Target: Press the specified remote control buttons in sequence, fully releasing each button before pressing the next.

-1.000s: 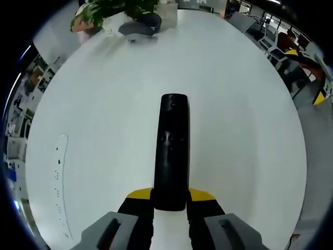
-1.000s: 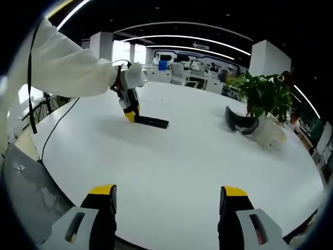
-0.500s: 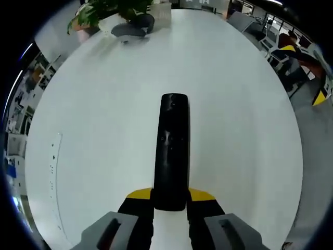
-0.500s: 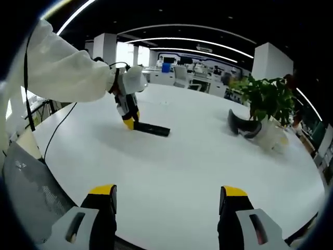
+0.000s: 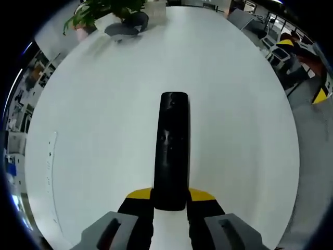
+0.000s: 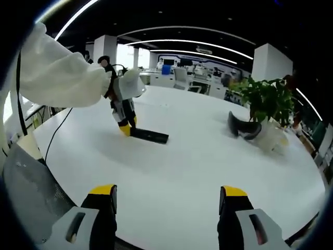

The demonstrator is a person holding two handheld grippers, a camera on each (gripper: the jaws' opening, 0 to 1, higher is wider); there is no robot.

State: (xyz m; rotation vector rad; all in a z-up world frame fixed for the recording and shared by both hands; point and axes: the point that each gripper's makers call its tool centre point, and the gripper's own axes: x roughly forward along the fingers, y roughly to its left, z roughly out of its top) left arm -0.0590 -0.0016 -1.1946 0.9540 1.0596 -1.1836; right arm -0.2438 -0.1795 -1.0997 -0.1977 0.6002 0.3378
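Note:
A long black remote control sticks out straight ahead from my left gripper, whose yellow-tipped jaws are shut on its near end. Small buttons show near its middle. The right gripper view shows the same remote held just above the white table, with the left gripper on its left end and a white-sleeved arm behind it. My right gripper stands open in the foreground, well short of the remote, with nothing between its jaws.
A potted green plant in a white pot and a dark curved object stand at the table's far right; the plant also tops the left gripper view. A cable trails off the table's left side. Office desks stand beyond.
In the right gripper view, the left gripper and remote have come slightly nearer and lower over the table. The left gripper view has shifted a little; its grip is unchanged.

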